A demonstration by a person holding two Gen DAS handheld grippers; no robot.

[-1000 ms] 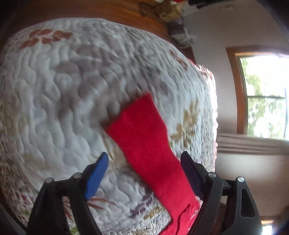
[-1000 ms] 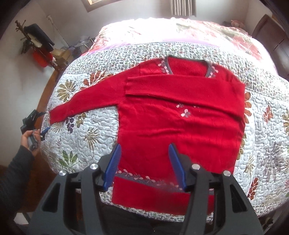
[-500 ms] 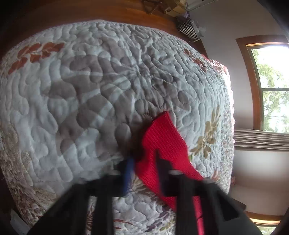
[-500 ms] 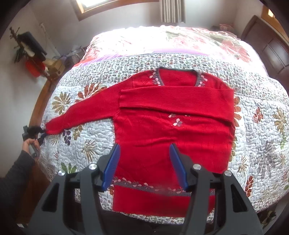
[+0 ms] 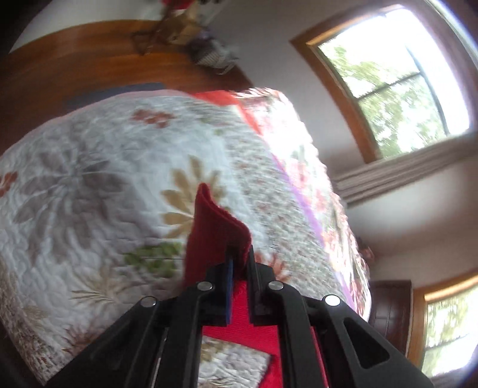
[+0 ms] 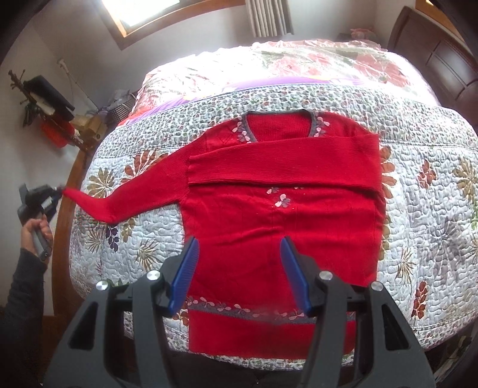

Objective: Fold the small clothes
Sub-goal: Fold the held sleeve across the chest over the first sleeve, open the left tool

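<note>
Left wrist view. Left gripper (image 5: 239, 259) at bottom centre, jaws pressed together on the cuff end of a red sleeve (image 5: 215, 232). Cuff standing up above the jaws, folded over itself, lifted off the quilt (image 5: 98, 191). More red knit visible below, between the black arms of the tool. Quilt white with brown, tan and green flower prints; picture blurred. Wooden floor (image 5: 59, 65) at far left, window (image 5: 397, 77) at upper right, a 2nd window partly visible at lower right.

Right wrist view. Right gripper (image 6: 239, 271) at bottom centre, blue-padded jaws spread wide, nothing between them, hovering over the lower body of the red sweater (image 6: 280, 226). Sweater lying flat, front up, on the bed (image 6: 433, 209), neckline far, hem near at the bed's edge. Grey trim with small pink flowers at neck and above the hem. 1 sleeve folded across the chest from the right side, cuff ending near the left shoulder. Other sleeve (image 6: 125, 194) stretched out to the left, its tip raised off the quilt and pinched by the left gripper (image 6: 55, 192) past the bed's left edge. Hand (image 6: 34, 231) in a dark sleeve gripping that tool's handle. Radiator (image 6: 269, 16) on the far wall, dark wooden furniture at far right.
</note>
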